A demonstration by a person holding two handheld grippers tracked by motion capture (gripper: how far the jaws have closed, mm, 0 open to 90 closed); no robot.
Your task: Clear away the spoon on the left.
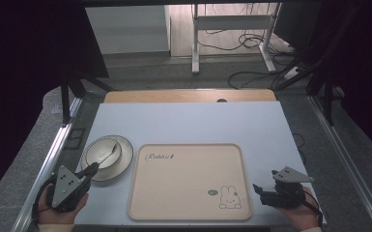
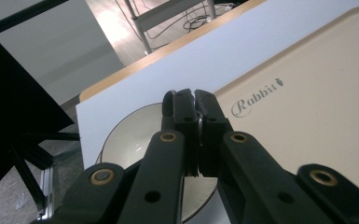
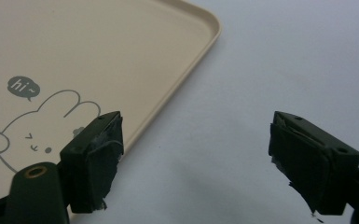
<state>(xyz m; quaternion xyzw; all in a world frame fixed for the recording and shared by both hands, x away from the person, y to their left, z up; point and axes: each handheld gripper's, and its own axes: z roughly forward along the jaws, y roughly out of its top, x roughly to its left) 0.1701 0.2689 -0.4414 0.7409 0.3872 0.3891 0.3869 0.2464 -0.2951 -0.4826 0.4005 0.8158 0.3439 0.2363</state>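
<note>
Right now the left hand-held gripper (image 1: pixel 91 170) rests at the near rim of a round cream ceramic plate with a thin dark edge (image 1: pixel 123 159), which carries a small white bowl (image 1: pixel 101 151). A pale spoon (image 1: pixel 110 152) lies slanted in that bowl, its handle pointing toward the gripper tip. In the left gripper view the two black jaws are pressed together over the plate, with a sliver of something bright between the pads; I cannot tell for certain whether that is the spoon handle or just a glint.

To the right of the plate, just beside it, lies a wide beige rectangular plastic tray (image 1: pixel 188 159) printed with the word "Rabbit" and a small cartoon bunny (image 1: pixel 229 198) in its near right corner. The tray sits bare on the pale blue-white tabletop (image 1: pixel 188 123).

The right hand-held gripper (image 1: pixel 260 191) hovers low off the tray's near right corner, jaws spread wide apart and holding nothing; in its own view the tray edge runs under one pad.

My reading is that the work sits at its opening step: taking hold of the tableware at the left so it can go onto the tray. The next move calls for a sure grip before any lift, then a level carry rightward, since the bowl rides loose on the plate.
</note>
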